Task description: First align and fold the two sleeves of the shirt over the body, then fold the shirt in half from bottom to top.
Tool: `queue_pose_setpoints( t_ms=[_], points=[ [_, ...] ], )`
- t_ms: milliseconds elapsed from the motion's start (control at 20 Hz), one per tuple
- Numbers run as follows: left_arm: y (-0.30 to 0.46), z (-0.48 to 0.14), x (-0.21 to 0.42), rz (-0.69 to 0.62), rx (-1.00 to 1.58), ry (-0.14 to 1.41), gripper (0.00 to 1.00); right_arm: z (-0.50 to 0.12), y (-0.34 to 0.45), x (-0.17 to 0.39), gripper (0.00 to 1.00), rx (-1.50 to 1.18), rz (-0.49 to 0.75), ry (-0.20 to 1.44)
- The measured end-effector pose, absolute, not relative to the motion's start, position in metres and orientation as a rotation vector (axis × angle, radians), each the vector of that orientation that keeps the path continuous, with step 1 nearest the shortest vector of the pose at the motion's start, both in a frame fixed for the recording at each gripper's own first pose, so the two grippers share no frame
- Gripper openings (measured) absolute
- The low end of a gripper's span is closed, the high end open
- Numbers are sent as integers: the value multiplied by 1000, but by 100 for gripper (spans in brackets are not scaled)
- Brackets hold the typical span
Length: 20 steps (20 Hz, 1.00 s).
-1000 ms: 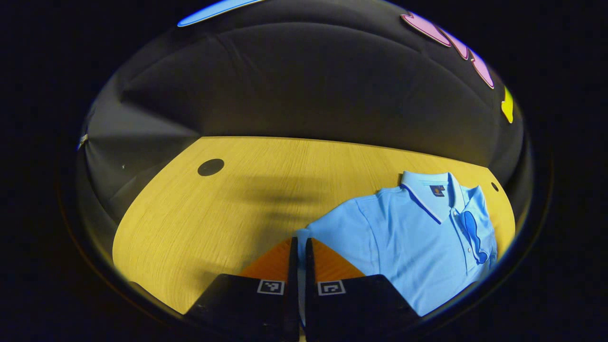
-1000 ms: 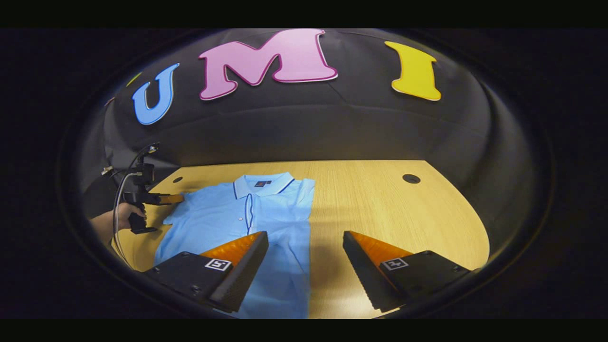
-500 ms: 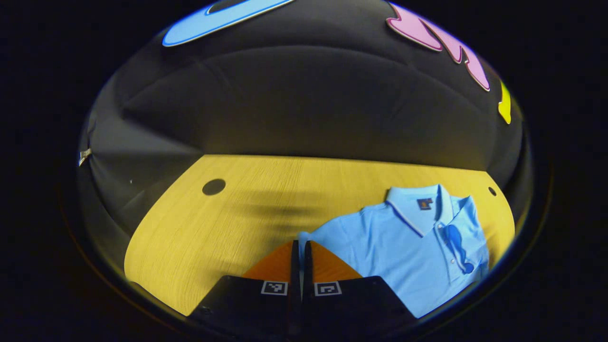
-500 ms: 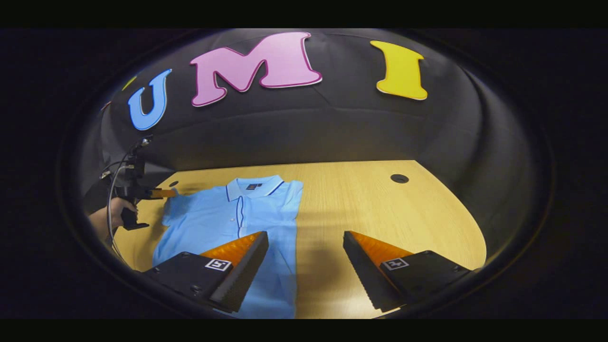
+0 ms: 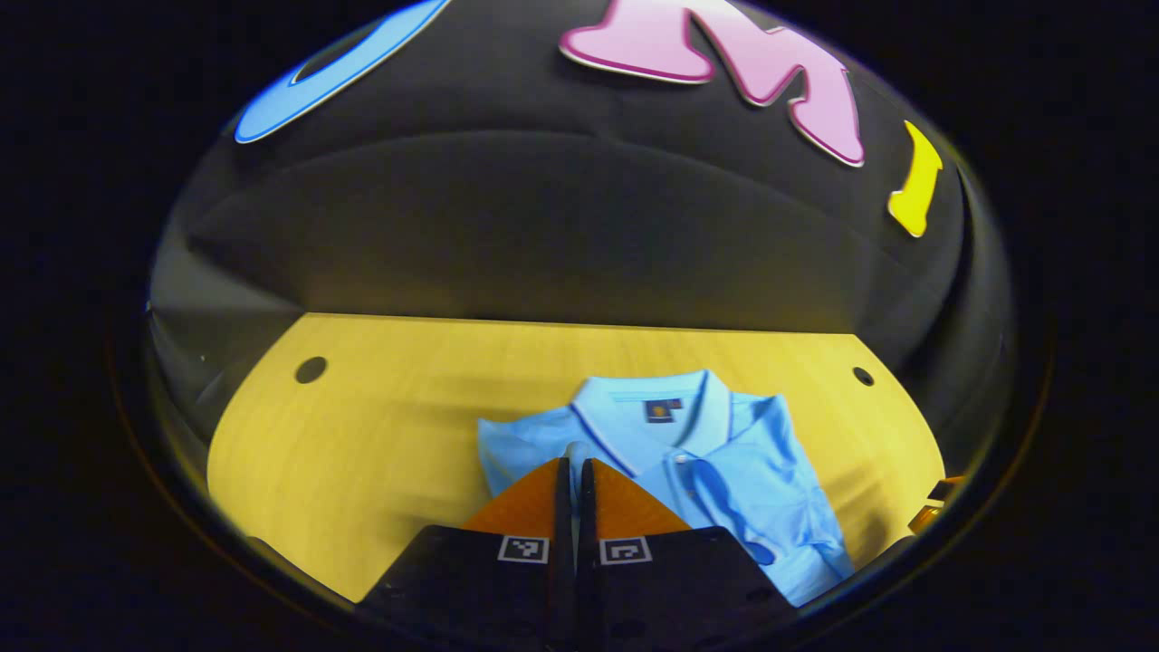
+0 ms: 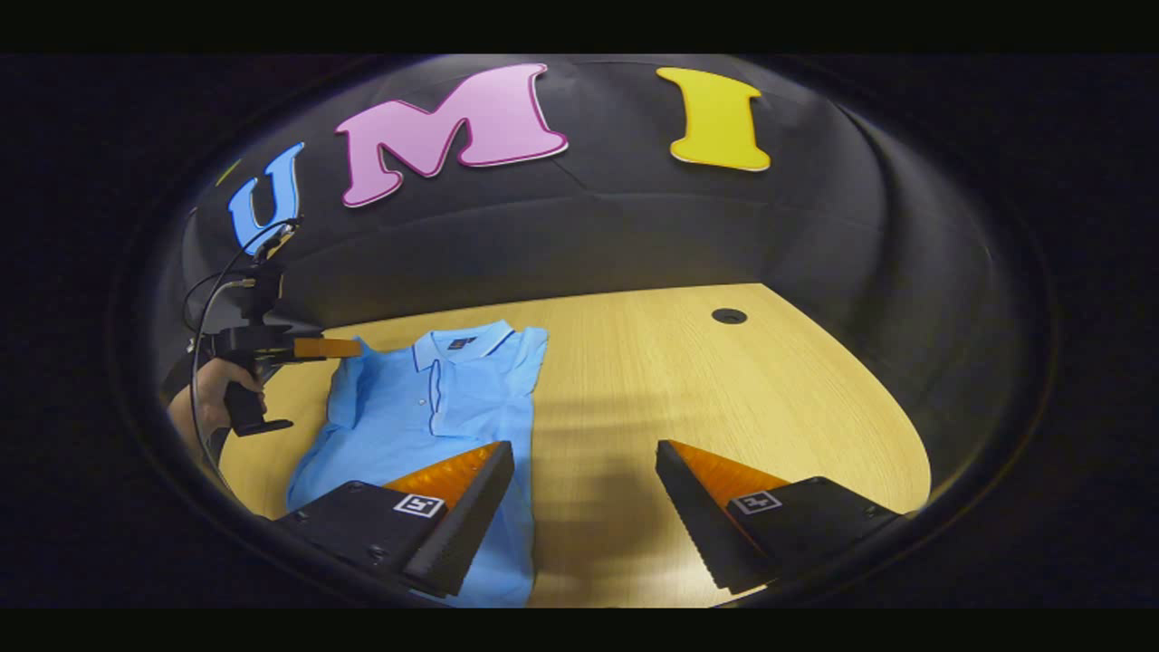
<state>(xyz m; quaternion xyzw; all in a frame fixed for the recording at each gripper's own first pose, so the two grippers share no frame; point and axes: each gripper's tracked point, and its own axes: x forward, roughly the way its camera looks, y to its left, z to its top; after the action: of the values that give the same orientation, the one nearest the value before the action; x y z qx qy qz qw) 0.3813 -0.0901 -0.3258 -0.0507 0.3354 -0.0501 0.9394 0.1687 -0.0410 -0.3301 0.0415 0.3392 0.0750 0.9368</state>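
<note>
Left gripper view: left gripper [image 5: 570, 466] fingers cover the shirt [image 5: 715, 453] hem and the pinched sleeve's edge; whether cloth lies between them cannot be told. Table [image 5: 362, 435] grain blurred. Right gripper view: right gripper [image 6: 584, 457] finger hides the lower shirt; hand [image 6: 210, 391] cut off at the wrist.

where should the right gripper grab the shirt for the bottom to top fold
Probably the bottom hem of the shirt, coming from the near table edge: it lies flat, collar far away, its right side already folded in. The right gripper hangs open nearby.
</note>
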Motion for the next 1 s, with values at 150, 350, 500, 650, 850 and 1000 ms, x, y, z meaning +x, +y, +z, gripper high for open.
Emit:
queue_pose_setpoints(
  t_ms=[150, 350, 500, 650, 850, 1000],
  points=[
    [-140, -332, 374, -216, -183, 708, 7, -329, -49, 157, 98, 86, 131, 690],
    [-173, -317, 354, -320, -222, 683, 55, -329, -49, 136, 99, 98, 121, 702],
    [-157, -317, 327, -295, -89, 672, 88, -330, -40, 113, 99, 87, 120, 707],
    [-139, -294, 280, -267, -24, 622, 97, -330, -21, 83, 98, 107, 148, 737],
    [-113, -264, 196, -230, -3, 582, 98, -331, -8, 32, 99, 96, 166, 790],
    [-89, -259, 130, -210, 8, 600, 98, -334, -2, -10, 99, 92, 171, 837]
  ],
)
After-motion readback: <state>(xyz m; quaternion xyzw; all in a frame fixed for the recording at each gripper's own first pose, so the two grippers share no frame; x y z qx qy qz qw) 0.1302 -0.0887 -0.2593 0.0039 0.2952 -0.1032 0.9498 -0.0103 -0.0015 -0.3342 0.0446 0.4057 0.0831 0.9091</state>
